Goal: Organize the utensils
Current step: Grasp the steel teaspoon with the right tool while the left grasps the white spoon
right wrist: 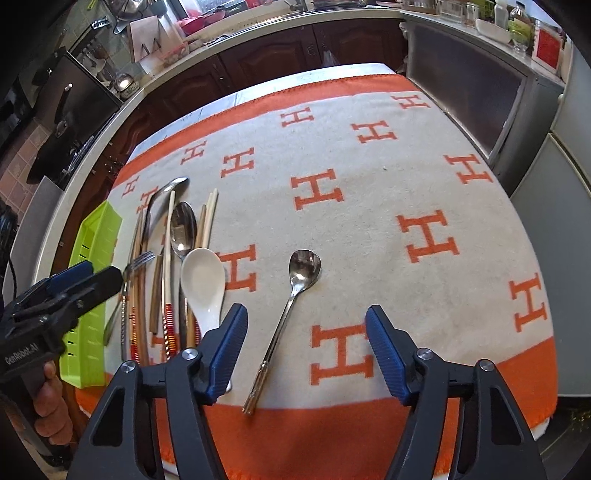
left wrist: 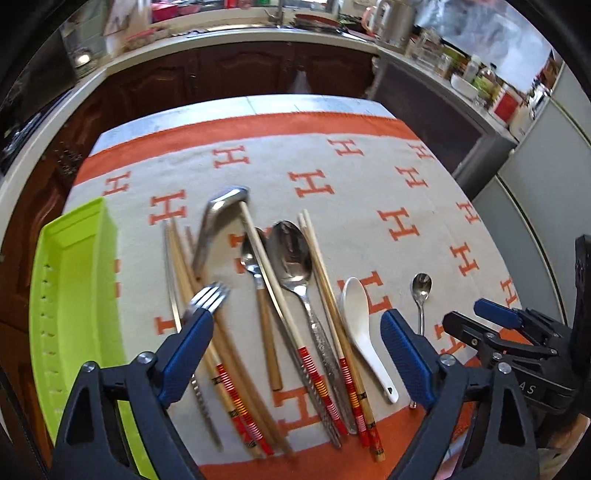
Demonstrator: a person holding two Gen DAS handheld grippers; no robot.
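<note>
Left wrist view: the left gripper hangs with jaws spread wide over a row of red-banded wooden chopsticks, a large steel spoon and a steel fork on the orange-and-cream H-patterned cloth. A lime-green plastic tray lies to the left.

Right wrist view: the right gripper is also released, its jaws either side of the handle of a small steel spoon. A white ceramic soup spoon lies just left.

light: bright, even daylight | shadows: faint and soft | glare: highlights on large steel spoon and small steel spoon | blur: left view smeared, fork soft; right view sharper | distortion: fisheye bends kitchen counter, black corner vignette
</note>
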